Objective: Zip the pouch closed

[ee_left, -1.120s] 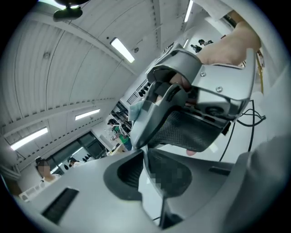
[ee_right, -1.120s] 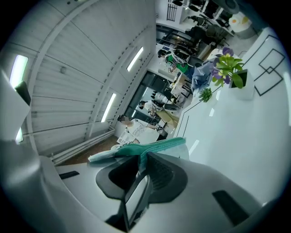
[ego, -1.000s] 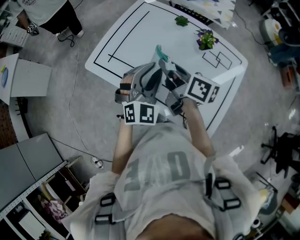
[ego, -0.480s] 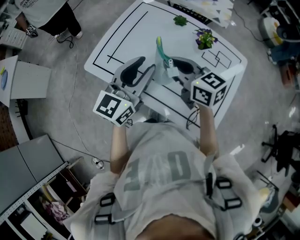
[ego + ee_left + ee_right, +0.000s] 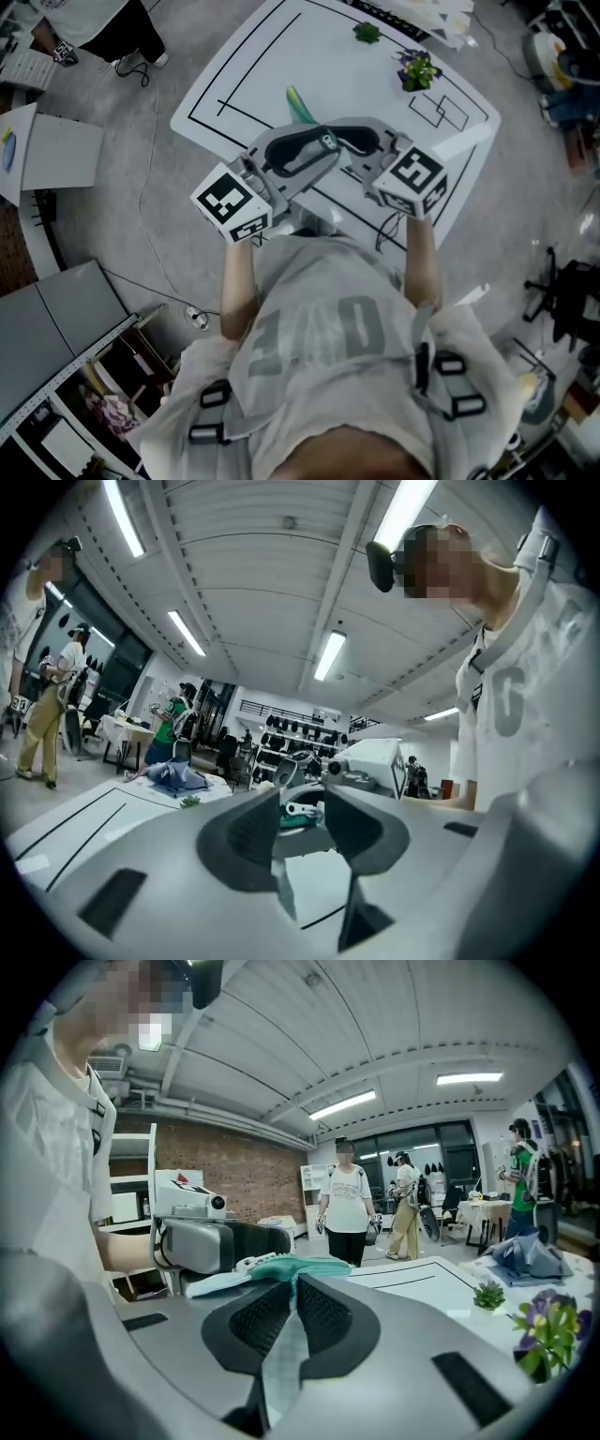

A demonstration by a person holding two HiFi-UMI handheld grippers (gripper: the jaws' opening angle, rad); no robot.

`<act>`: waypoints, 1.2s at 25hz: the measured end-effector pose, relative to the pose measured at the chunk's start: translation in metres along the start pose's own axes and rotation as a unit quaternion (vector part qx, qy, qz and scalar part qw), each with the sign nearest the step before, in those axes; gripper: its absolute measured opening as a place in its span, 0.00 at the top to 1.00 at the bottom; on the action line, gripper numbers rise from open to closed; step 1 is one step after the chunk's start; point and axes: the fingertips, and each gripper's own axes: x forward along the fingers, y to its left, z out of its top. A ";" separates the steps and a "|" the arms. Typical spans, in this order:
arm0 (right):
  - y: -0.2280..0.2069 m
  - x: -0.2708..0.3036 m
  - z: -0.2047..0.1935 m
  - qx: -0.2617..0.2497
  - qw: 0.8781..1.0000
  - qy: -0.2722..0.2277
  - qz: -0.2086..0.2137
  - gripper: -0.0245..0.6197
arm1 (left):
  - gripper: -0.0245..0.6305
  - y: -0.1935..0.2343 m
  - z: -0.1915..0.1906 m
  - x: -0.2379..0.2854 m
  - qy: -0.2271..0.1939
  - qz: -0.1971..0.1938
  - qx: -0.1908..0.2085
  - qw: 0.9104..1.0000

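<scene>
Above table [image 5: 281, 56] edge, clamped pouch [image 5: 298, 103]

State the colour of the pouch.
Teal green; the pouch shows best in the right gripper view.
</scene>
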 end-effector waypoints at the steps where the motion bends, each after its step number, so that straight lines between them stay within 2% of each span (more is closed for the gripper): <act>1: 0.000 0.000 -0.001 -0.004 1.000 0.001 0.000 0.92 | 0.74 0.001 -0.001 -0.001 0.000 0.000 -0.006 1.000; 8: 0.004 0.003 0.001 -0.024 1.000 -0.002 0.008 0.92 | 0.74 0.002 -0.002 -0.004 -0.003 -0.007 -0.017 1.000; 14: 0.003 0.003 -0.002 -0.030 1.000 0.005 -0.002 0.92 | 0.79 -0.002 -0.003 -0.005 -0.008 -0.011 0.011 1.000; 17: 0.000 0.002 -0.006 -0.021 1.000 0.010 -0.016 0.92 | 0.80 -0.002 -0.003 -0.006 -0.010 -0.010 0.014 1.000; 27: -0.001 -0.001 0.000 -0.005 1.000 -0.010 -0.021 0.92 | 0.80 -0.002 0.003 -0.009 -0.023 0.002 0.018 1.000; 28: -0.001 0.000 -0.001 -0.008 1.000 -0.009 -0.024 0.92 | 0.83 -0.001 0.005 -0.011 -0.029 0.007 0.019 0.999; 29: -0.002 0.000 -0.002 -0.008 1.000 -0.008 -0.026 0.92 | 0.90 0.000 0.007 -0.013 -0.036 0.012 0.017 0.999; 30: -0.002 0.000 -0.002 -0.005 1.000 -0.007 -0.029 0.92 | 0.92 0.001 0.008 -0.014 -0.042 0.013 0.012 0.999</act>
